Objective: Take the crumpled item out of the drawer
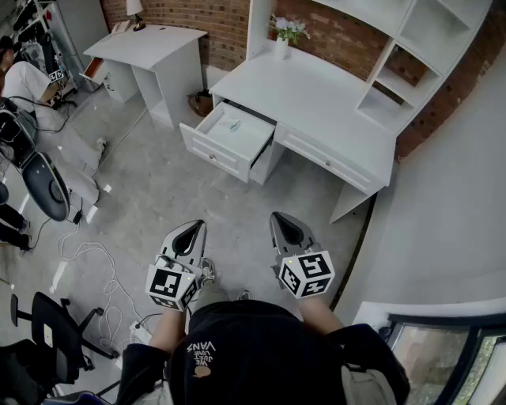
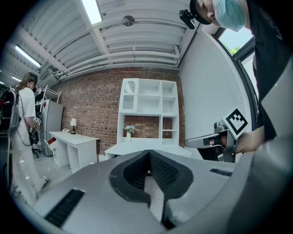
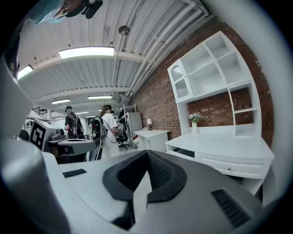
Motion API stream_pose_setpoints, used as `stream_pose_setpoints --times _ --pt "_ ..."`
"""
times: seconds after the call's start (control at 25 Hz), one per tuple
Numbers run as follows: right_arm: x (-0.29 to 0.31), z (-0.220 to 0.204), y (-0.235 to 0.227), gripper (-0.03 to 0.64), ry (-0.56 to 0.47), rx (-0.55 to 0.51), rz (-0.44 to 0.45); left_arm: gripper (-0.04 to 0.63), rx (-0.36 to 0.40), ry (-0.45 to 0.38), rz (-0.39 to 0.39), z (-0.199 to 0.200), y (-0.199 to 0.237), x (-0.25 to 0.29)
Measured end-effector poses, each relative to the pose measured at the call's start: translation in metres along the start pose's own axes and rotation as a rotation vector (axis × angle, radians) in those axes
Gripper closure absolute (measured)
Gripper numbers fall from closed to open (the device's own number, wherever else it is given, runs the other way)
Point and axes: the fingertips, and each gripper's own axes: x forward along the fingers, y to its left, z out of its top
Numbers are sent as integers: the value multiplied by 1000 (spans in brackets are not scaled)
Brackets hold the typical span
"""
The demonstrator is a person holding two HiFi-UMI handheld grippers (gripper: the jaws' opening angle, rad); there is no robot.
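Person is holding the left gripper [image 1: 193, 228] and right gripper [image 1: 285, 219] close to the body, both pinched together and gripping nothing. Well ahead of both, the drawer [image 1: 213, 150] is standing open with the crumpled item [image 1: 234, 125] lying inside. Stepping closer first, then spreading one gripper's jaws before reaching down, looks wise.

We count two grey hand-held grippers with marker cubes: the left gripper [image 1: 196, 228] and the right gripper [image 1: 280, 219]. There are two desks: one large white desk surface [image 1: 316, 99] and one small white desk surface [image 1: 146, 39]. We see one white drawer [image 1: 213, 152], one pale crumpled item [image 1: 234, 125], one white vase of flowers [image 1: 282, 43] and one table lamp [image 1: 136, 12].
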Motion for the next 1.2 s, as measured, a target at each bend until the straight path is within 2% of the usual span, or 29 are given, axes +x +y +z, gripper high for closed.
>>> stream_pose_setpoints --times 0.36,0.6,0.84,1.0,1.2 --pt "-5 -1 -4 618 -28 46 24 591 -24 -1 35 -15 2 -3" --pt "17 0 -8 618 -21 38 4 589 -29 5 15 -18 24 11" --pt "68 7 -17 614 -6 38 -20 589 -46 11 -33 -18 64 49" --pt "116 17 -22 564 1 54 -52 588 -56 32 -65 -18 105 79" --pt "176 33 -26 549 5 70 -110 584 -53 50 -119 -10 160 113"
